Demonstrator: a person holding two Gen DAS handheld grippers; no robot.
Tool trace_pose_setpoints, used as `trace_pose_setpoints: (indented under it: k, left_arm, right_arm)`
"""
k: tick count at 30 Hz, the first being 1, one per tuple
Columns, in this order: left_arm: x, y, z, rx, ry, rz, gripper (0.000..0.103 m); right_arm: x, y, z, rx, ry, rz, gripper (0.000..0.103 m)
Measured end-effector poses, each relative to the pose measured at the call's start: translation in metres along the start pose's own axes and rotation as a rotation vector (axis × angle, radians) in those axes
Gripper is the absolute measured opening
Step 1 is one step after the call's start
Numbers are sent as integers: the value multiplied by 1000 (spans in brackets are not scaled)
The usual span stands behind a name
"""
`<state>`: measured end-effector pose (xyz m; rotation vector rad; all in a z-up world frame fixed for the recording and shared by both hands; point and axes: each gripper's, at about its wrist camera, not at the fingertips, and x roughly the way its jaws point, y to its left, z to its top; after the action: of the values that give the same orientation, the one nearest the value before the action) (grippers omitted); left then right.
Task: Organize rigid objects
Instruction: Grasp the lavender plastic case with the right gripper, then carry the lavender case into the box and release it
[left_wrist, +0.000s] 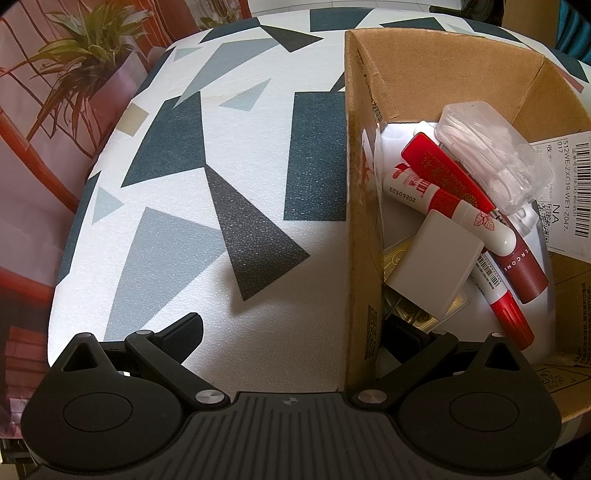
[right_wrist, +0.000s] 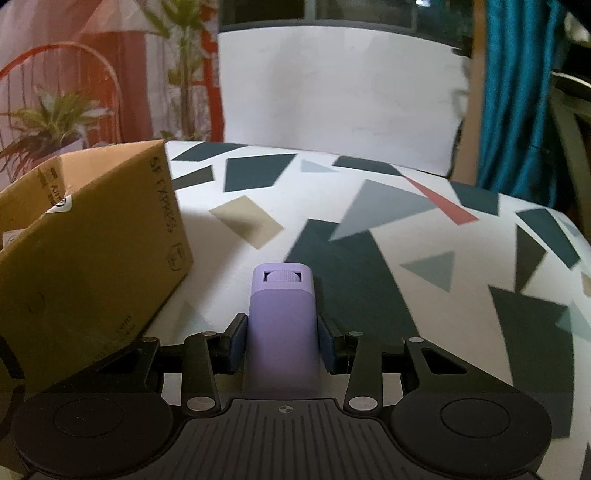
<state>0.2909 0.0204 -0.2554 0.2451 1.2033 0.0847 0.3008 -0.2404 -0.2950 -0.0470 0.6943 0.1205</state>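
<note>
1. I am holding my left gripper (left_wrist: 291, 334) tilted steeply downward, jaws spread wide; its left finger is over the patterned tabletop and its right finger is inside the open brown cardboard box (left_wrist: 360, 229), so the jaws are straddling the box wall.
2. I am pointing my right gripper (right_wrist: 281, 341) forward and moderately down, its blue pads (right_wrist: 238, 341) pressing both sides of a small lilac plastic case with a ribbed wheel (right_wrist: 282, 325).
</note>
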Motion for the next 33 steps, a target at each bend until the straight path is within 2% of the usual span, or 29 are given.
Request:
trace_pose_setpoints:
  k: [10, 17, 23, 26, 30, 33]
  left_arm:
    - [1, 1, 0, 0, 0, -1, 103]
    - [1, 1, 1, 0, 0, 0, 103]
    - [1, 2, 1, 1, -1, -2, 103]
    - [2, 2, 1, 1, -1, -1, 103]
    - [2, 2, 1, 1, -2, 0, 103]
    - [2, 1, 1, 1, -2, 0, 103]
  right_arm:
    - [1, 2, 0, -3, 1, -7, 38]
    - [7, 3, 10, -4, 52, -6, 41]
    - [5, 5, 11, 6, 65, -25, 37]
    - [0, 3, 10, 44, 67, 3, 37]
    - [-23, 3, 18, 78, -10, 25, 37]
    - [-49, 6, 37, 99, -103, 71, 37]
